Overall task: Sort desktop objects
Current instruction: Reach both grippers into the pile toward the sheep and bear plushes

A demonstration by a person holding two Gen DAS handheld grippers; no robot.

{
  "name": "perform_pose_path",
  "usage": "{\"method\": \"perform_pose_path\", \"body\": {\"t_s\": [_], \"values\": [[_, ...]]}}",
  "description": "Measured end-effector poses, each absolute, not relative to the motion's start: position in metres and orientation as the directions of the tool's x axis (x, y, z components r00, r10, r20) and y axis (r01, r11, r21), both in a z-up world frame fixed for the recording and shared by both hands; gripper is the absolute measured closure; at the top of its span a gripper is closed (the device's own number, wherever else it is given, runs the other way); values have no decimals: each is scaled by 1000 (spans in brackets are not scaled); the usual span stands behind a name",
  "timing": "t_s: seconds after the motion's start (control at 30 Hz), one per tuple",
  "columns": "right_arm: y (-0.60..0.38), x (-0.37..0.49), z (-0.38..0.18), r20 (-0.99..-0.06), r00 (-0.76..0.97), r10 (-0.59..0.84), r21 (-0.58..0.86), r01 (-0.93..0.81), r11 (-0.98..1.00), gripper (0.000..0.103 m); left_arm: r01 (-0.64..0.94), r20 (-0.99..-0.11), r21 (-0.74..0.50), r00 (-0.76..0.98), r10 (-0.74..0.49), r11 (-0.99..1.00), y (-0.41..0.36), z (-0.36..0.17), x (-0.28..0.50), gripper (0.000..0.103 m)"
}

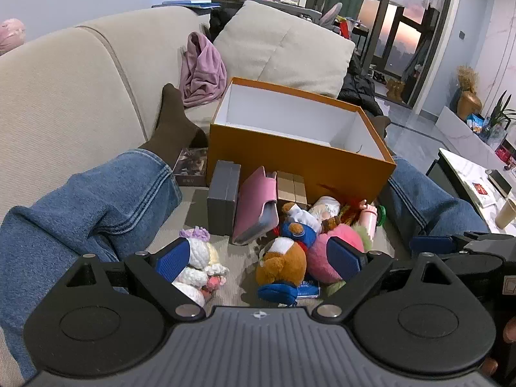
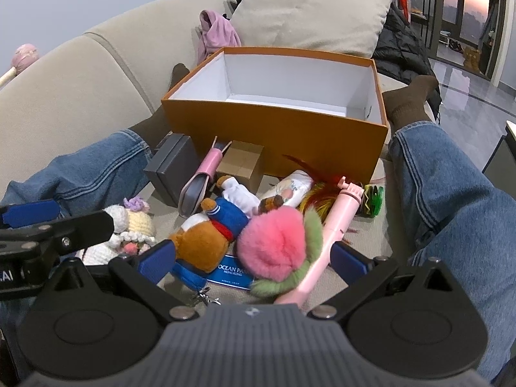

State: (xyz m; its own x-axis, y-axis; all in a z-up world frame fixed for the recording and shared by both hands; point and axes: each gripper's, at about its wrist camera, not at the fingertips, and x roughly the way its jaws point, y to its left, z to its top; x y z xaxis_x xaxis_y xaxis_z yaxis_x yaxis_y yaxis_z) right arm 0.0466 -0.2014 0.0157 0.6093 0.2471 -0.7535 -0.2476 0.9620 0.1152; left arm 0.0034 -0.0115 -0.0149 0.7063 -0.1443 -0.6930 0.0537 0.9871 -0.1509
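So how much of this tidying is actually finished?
Nothing looks done yet: the orange box shows only its bare white inside. Nothing is in hand either; the left gripper and right gripper both hover with jaws open over the pile. Still left on the sofa: the brown plush bear, pink pompom, crochet doll, grey box, pink stick and the rest.

1 orange box (image 2: 274, 129), 2 small boxes (image 2: 174, 167), roughly 3 plush toys (image 2: 206, 235), 1 pink stick (image 2: 335, 222)
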Motion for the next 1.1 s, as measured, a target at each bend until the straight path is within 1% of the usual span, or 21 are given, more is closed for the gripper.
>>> {"method": "perform_pose_path", "body": {"t_s": [0.47, 0.63, 0.67, 0.73, 0.77, 0.8, 0.87, 0.97, 1.0, 1.1], "values": [[-203, 48, 12, -764, 598, 243, 125, -232, 965, 1, 56, -711, -143, 688, -143, 988, -12, -20, 4, 0], [-210, 52, 7, -775, 589, 232, 137, -201, 970, 1, 73, -725, -138, 672, -150, 988, -13, -23, 7, 0], [-213, 53, 5, -778, 585, 228, 138, -195, 971, 3, 78, -732, -143, 663, -158, 987, -13, -24, 9, 0], [-216, 57, 2, -786, 574, 230, 147, -189, 971, 10, 101, -744, -163, 641, -189, 981, -14, -28, 14, 8], [-219, 60, 0, -792, 564, 234, 155, -184, 971, 17, 112, -751, -172, 628, -203, 979, -15, -30, 16, 12], [-222, 63, -3, -799, 553, 236, 164, -177, 970, 19, 127, -760, -179, 612, -219, 976, -17, -32, 20, 13], [-227, 69, -8, -811, 535, 239, 180, -161, 970, 32, 156, -767, -181, 596, -239, 971, -24, -35, 26, 15], [-235, 78, -14, -823, 511, 249, 205, -143, 968, 37, 200, -779, -168, 574, -254, 965, -34, -40, 38, 16], [-236, 79, -15, -823, 507, 256, 212, -144, 967, 40, 207, -786, -164, 563, -254, 965, -35, -41, 42, 19], [-233, 82, -16, -820, 496, 286, 231, -170, 958, 45, 197, -797, -148, 556, -235, 969, -28, -38, 50, 20]]}}
